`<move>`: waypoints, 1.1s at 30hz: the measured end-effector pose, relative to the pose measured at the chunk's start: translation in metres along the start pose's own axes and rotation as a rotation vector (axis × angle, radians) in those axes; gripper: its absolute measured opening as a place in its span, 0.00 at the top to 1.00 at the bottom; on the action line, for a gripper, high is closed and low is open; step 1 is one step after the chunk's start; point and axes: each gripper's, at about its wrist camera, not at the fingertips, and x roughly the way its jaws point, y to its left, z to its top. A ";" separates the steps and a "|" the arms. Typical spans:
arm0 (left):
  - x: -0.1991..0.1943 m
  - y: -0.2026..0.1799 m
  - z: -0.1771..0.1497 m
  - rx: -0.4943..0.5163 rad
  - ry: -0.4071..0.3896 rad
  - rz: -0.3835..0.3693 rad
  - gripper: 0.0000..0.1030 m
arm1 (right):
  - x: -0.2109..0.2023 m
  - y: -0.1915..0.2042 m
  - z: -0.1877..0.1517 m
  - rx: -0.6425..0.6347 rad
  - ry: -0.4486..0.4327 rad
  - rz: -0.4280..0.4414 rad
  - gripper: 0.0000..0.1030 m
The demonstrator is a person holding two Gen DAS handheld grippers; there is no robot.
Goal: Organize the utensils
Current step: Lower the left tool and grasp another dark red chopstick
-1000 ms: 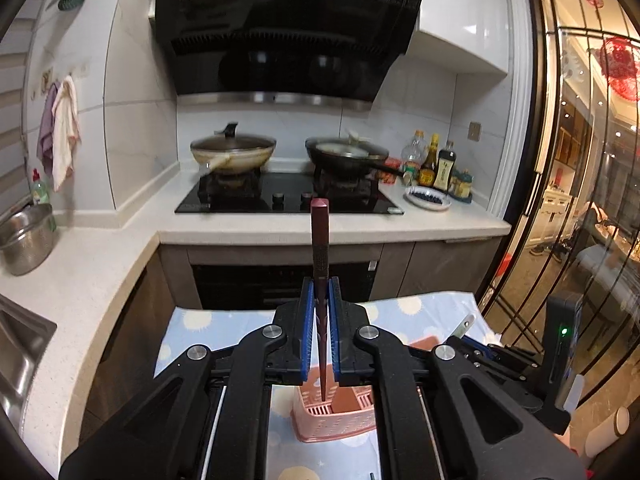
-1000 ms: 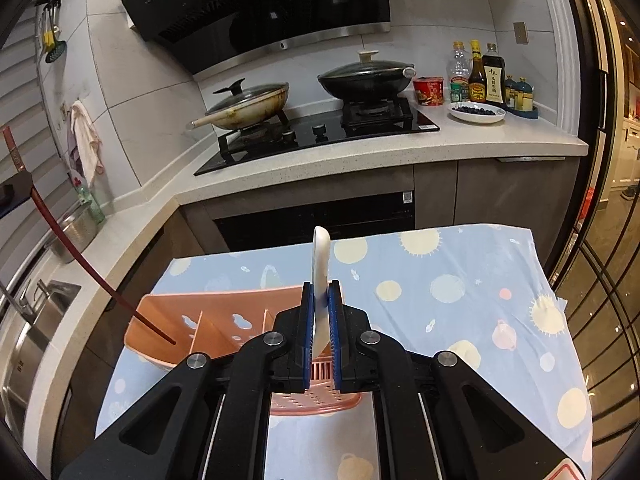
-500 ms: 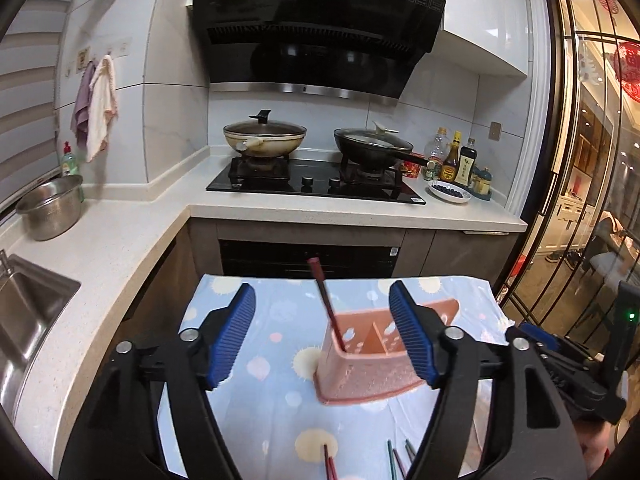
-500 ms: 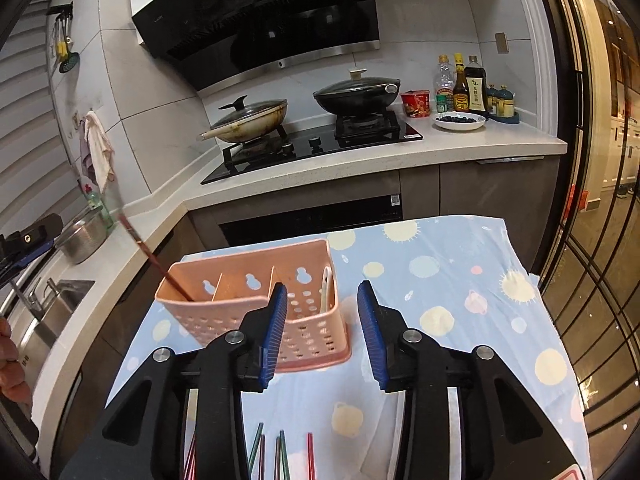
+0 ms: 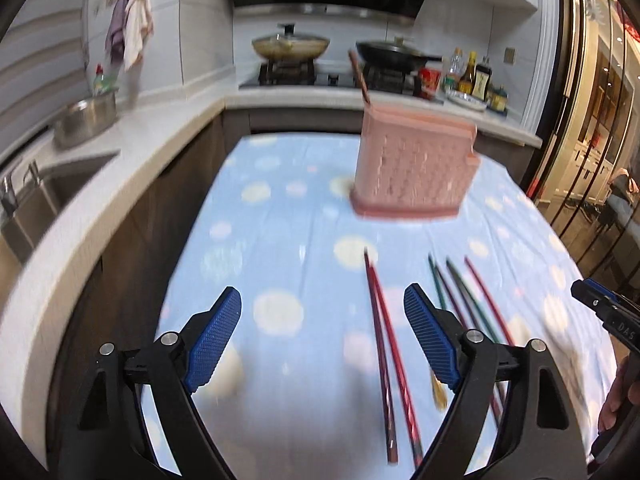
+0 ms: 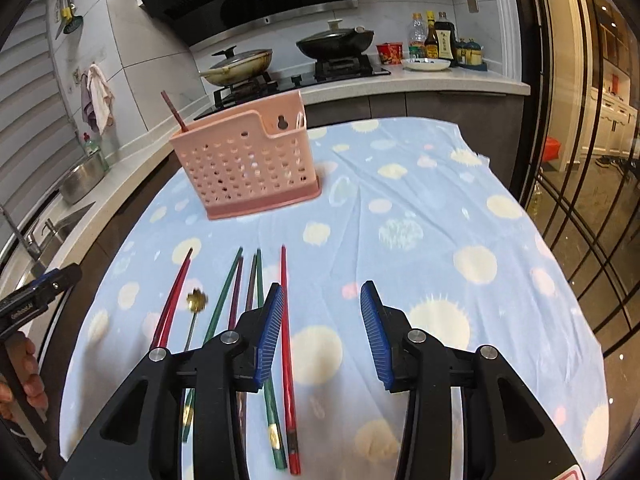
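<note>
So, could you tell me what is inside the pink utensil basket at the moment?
The pink utensil basket holds a dark red chopstick at one end and something white at the other; its walls hide their lower parts.

text: "das" | on: right claw [image 5: 608, 314] body (seen from the left wrist) | other labels: unreadable

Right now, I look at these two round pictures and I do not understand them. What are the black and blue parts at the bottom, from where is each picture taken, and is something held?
No robot here: a person holds a hand tool in each hand, each with a small camera looking forward along its two blue fingers. One picture is from the left gripper, the other from the right gripper. Both grippers are open and hold nothing; their jaws have just been opening. On the blue spotted tablecloth stands a pink utensil basket with one dark red chopstick inside. Nearer lie loose chopsticks, red, green and purple, and a small golden spoon.
</note>
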 end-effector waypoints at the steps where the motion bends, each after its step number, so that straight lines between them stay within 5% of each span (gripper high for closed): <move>1: 0.001 0.001 -0.011 -0.002 0.022 -0.003 0.23 | -0.002 -0.001 -0.010 0.003 0.014 0.002 0.62; 12: 0.008 -0.016 -0.091 0.034 0.144 -0.029 0.24 | -0.006 0.010 -0.081 -0.026 0.098 -0.012 0.62; 33: 0.030 -0.028 -0.102 0.066 0.182 -0.014 0.50 | 0.014 0.016 -0.089 -0.029 0.135 0.007 0.69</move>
